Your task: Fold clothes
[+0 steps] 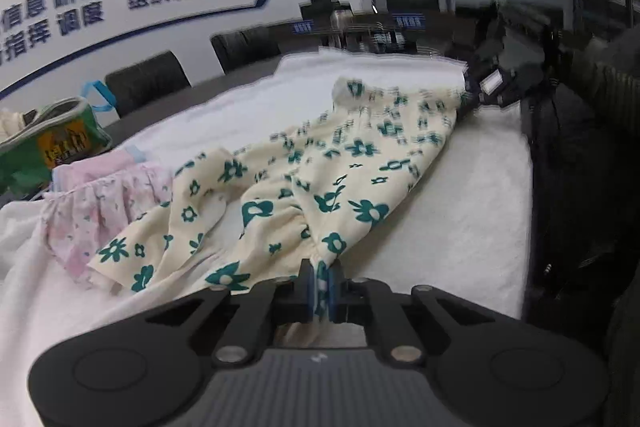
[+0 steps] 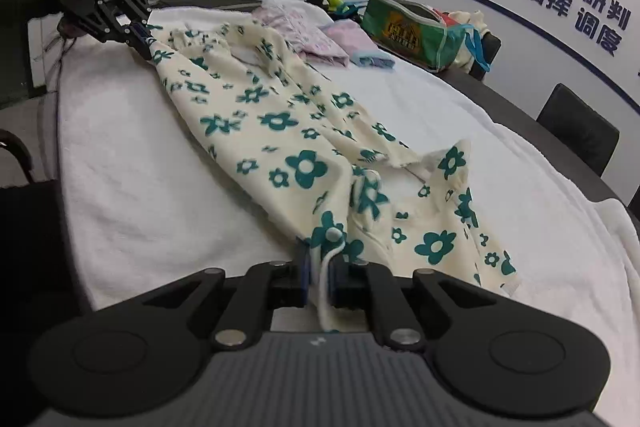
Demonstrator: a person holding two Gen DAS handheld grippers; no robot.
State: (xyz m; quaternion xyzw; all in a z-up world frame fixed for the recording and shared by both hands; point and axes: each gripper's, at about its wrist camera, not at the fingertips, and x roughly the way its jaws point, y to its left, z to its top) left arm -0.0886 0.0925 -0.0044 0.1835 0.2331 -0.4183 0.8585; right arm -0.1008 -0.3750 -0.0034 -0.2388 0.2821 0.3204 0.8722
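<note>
Progress check, left to right, mostly from the left wrist view.

Far left on the desk [image 1: 256, 83]: green zip bag [image 1: 52, 143] with blue handles, more clothing apparently stuffed behind it. Looks like the supply of unfolded items, so likely more to do.

Next along: pink floral garment [image 1: 100, 211], bunched and flattened, partly under the edge of the cream piece. In the right wrist view a few pink and pale pieces [image 2: 320, 39] sit stacked near the bag. Probably already folded, but cannot confirm.

Centre: cream floral garment [image 1: 304, 179] with teal flowers, lying on the white towel [image 1: 492, 187] that covers the desk. Spread lengthwise but wrinkled, one flap turned over, edges not squared. No finished fold visible on it.

Left gripper [image 1: 322, 287]: fingers pinched narrow on the near corner of the cream floral garment, cloth visibly caught between the pads.

Right gripper [image 2: 318, 279]: fingers likewise clamped narrow on the opposite end, a white seam running down between the pads. Also visible far right in the left view, motion-blurred.

Judgement: both ends gripped, fabric drawn roughly taut between them. Step in hand is straightening or the first fold. Remaining: flatten, fold, stack, then whatever is left in the bag.
</note>
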